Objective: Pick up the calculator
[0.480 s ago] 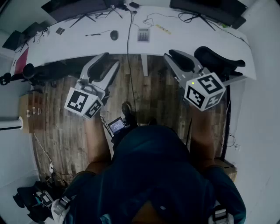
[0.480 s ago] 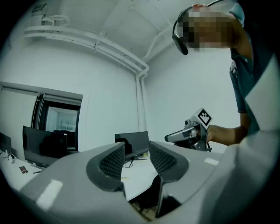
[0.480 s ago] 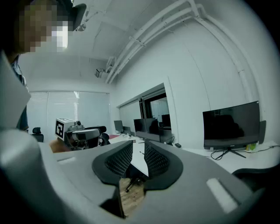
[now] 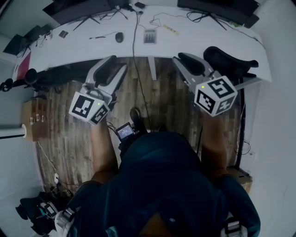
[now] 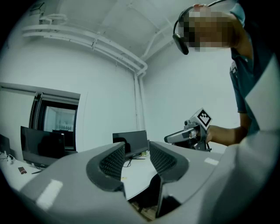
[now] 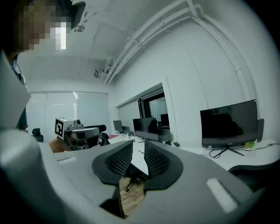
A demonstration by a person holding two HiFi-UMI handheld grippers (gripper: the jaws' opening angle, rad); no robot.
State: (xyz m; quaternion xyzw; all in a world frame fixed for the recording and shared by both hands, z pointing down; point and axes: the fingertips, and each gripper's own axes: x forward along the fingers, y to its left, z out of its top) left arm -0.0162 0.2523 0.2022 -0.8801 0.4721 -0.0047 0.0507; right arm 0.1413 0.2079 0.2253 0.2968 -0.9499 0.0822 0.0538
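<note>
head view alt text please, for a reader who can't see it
Seen from above, a person holds the left gripper and right gripper, both tongs open and empty, over a wood floor short of a long white desk. The calculator lies on the desk, untouched, near a mouse.

Long white desk (image 4: pixel 199 39) — calculator (image 4: pixel 150 36), mouse (image 4: pixel 120 37), monitors (image 4: pixel 222 9), cables (image 4: pixel 135 32) on top

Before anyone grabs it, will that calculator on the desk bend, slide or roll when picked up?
The calculator looks like a small flat slab, so probably stiff and light, and unlikely to roll. It lies flat on the smooth white desk, so a push may slide it. Too small to judge its surface.
</note>
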